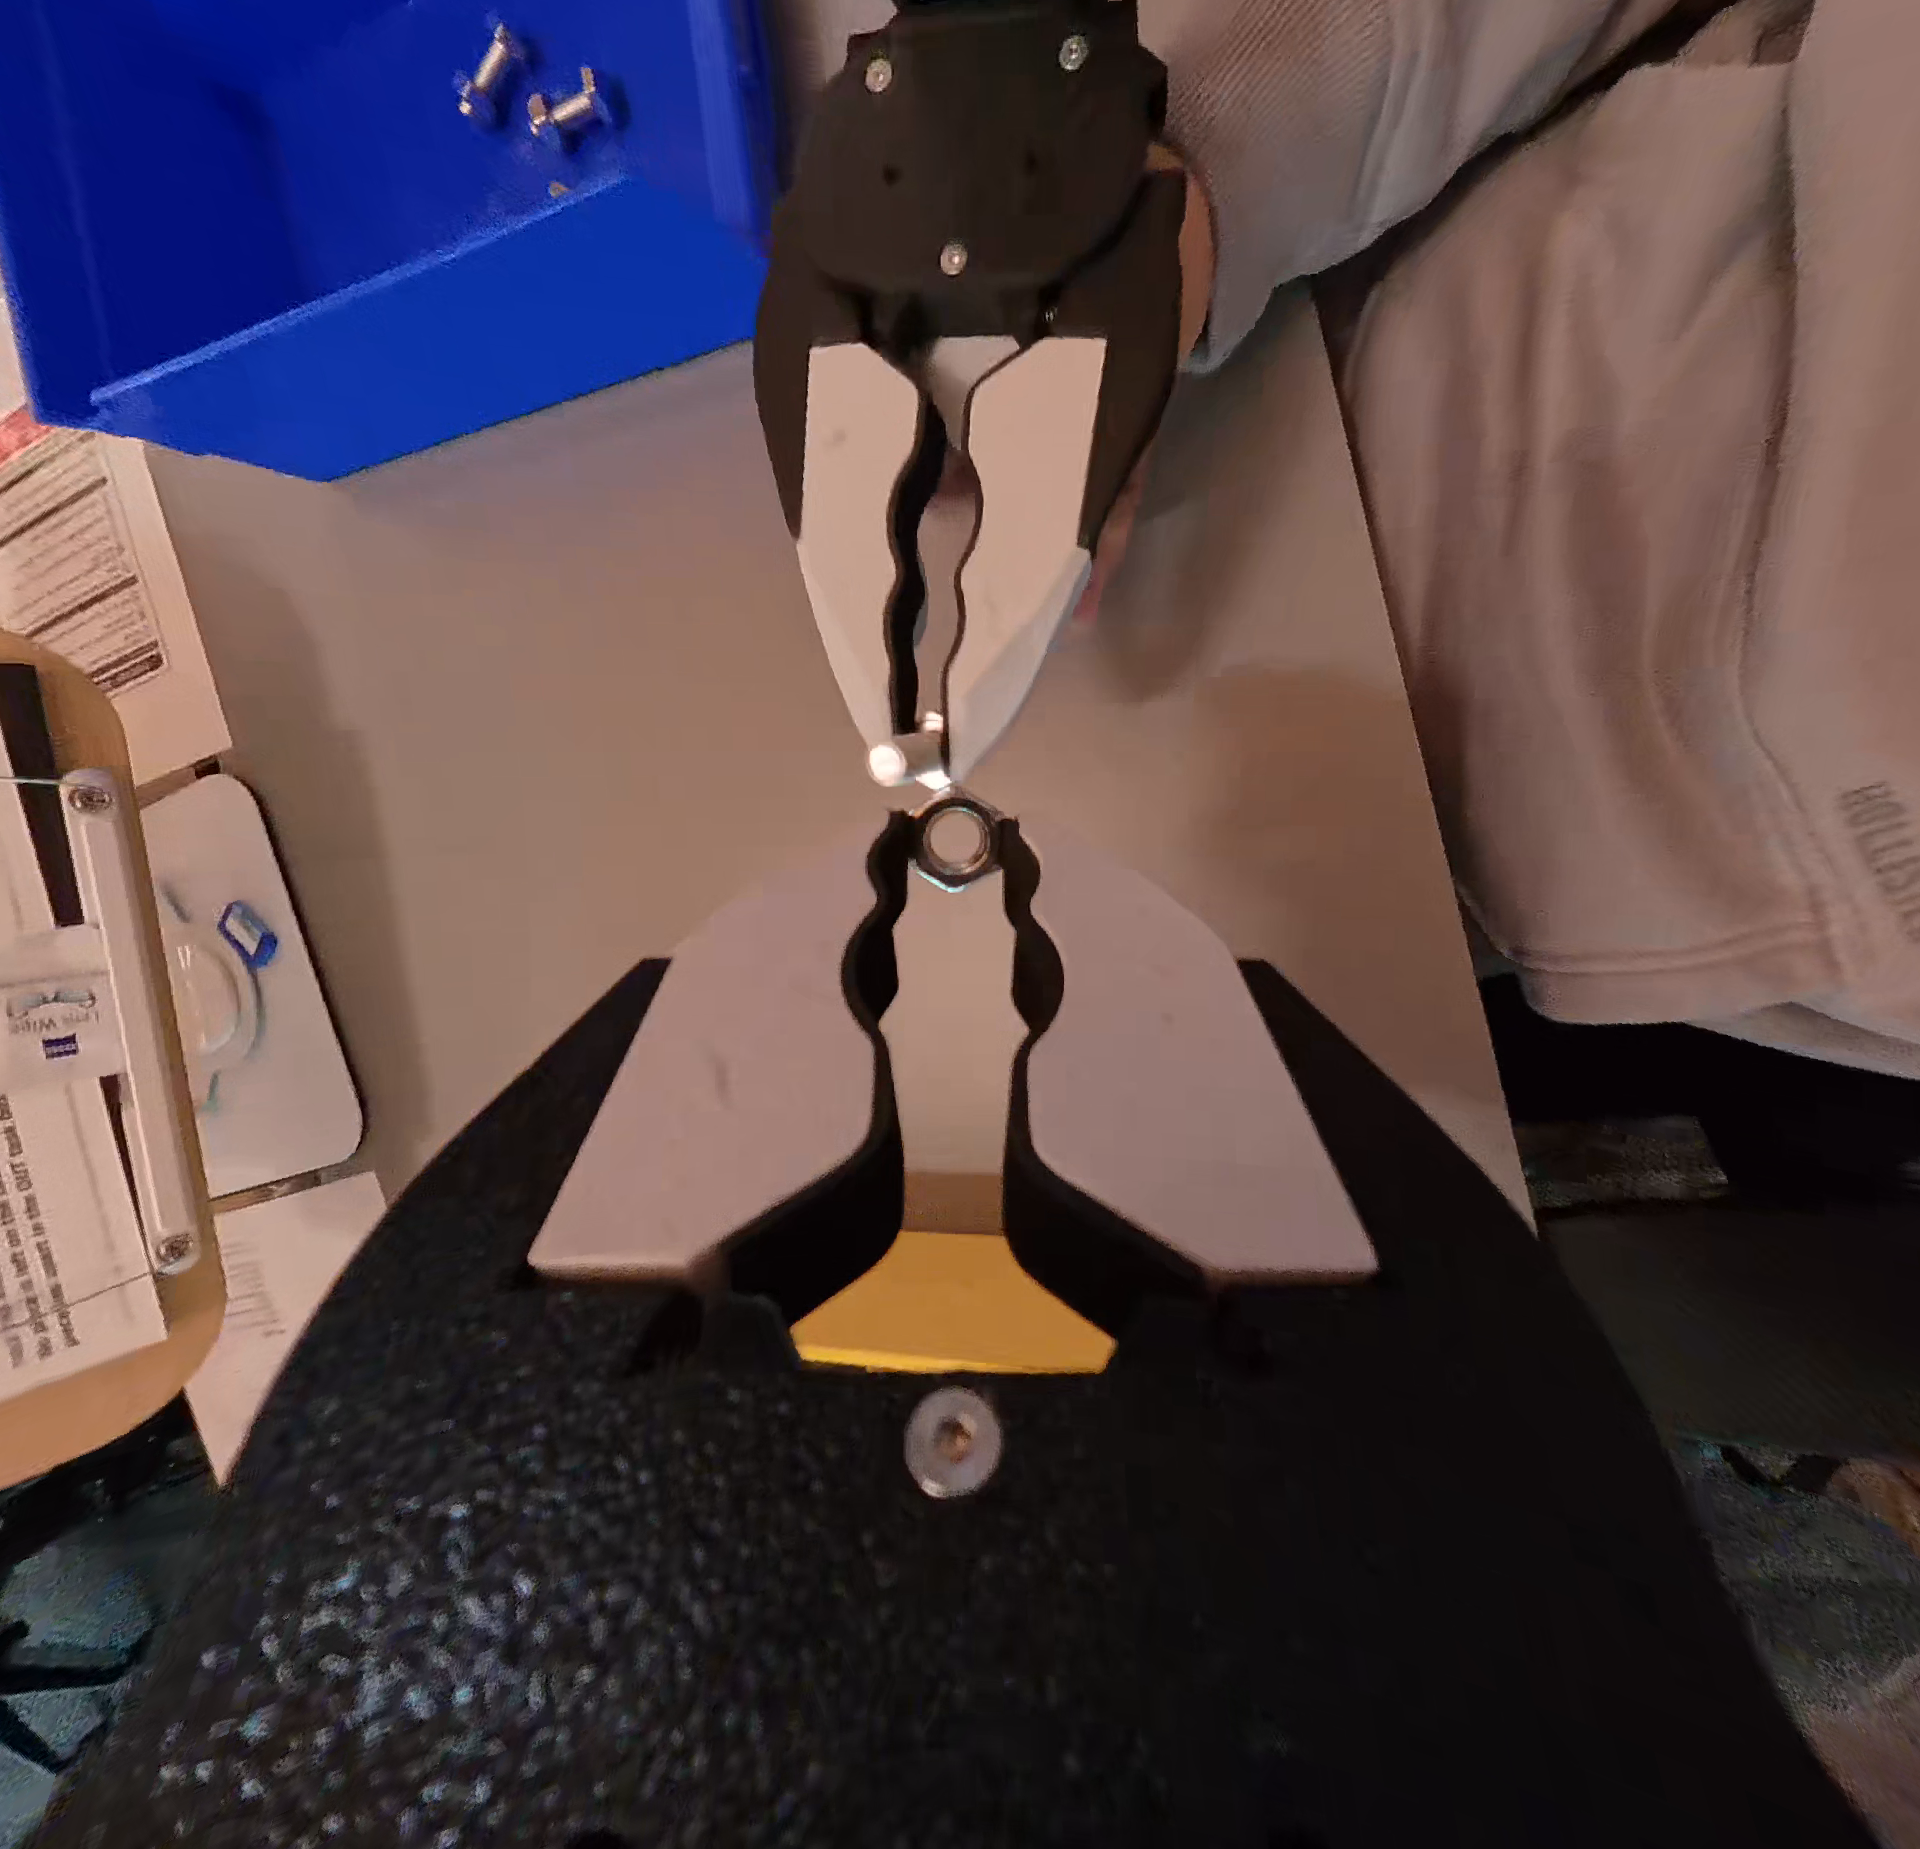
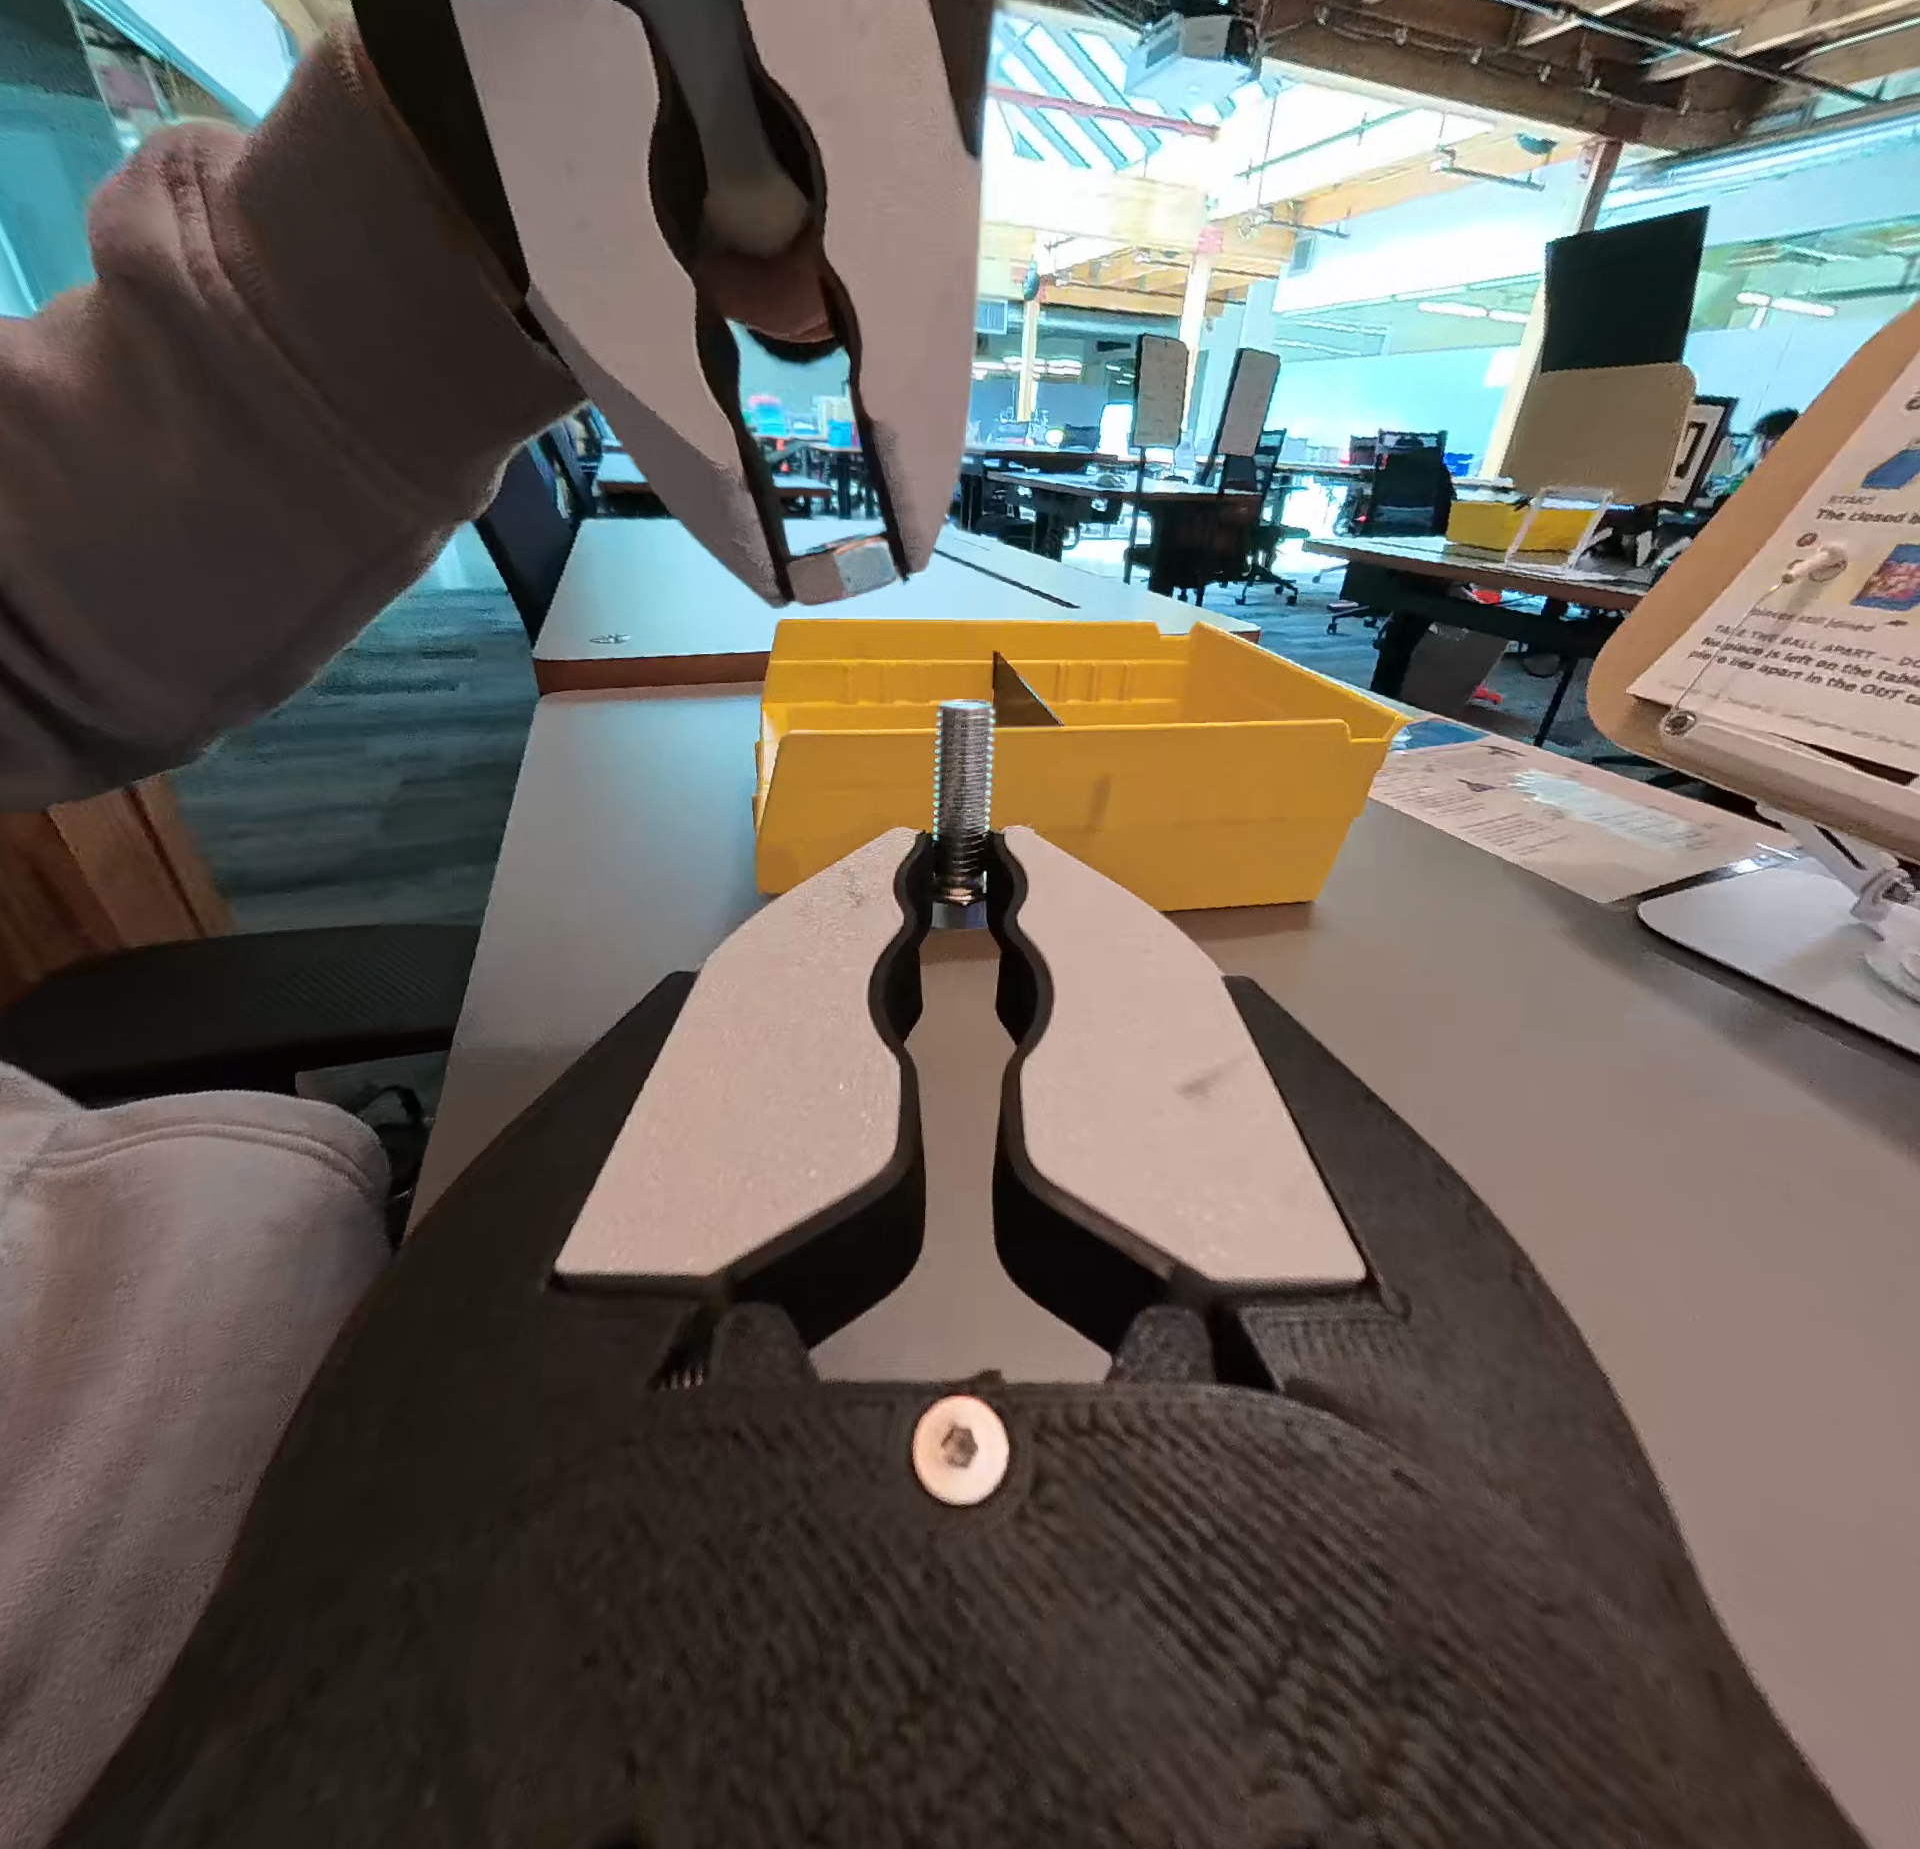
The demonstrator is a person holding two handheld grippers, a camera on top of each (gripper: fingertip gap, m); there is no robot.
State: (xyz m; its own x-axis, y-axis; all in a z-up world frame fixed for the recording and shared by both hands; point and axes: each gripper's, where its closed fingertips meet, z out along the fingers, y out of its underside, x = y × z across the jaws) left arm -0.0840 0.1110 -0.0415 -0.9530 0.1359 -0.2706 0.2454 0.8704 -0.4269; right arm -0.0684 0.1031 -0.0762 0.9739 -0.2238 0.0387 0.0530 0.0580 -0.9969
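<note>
Nut (image 1: 953, 847): silver hex nut pinched at the left gripper (image 1: 953, 854) fingertips, held in the air, hole facing the camera.
Bolt (image 2: 962, 791): threaded, upright, its lower end clamped in the right gripper (image 2: 961, 880), just below the nut.
Bins: yellow bin (image 2: 1143, 823) behind the bolt; blue bin (image 1: 343, 345) holds two bolts (image 1: 530, 95).
Surface: grey table (image 2: 1455, 1020).

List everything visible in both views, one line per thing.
silver hex nut: one, in left claw's tips
silver threaded bolt: one, upright in right claw's tips
blue plastic bin: one, far left on table, two silver bolts inside
yellow plastic bin: one, behind the bolt, dark divider inside
grey table: one
wooden instruction stand: one, right edge
left claw: shut on nut
right claw: shut on bolt
</note>
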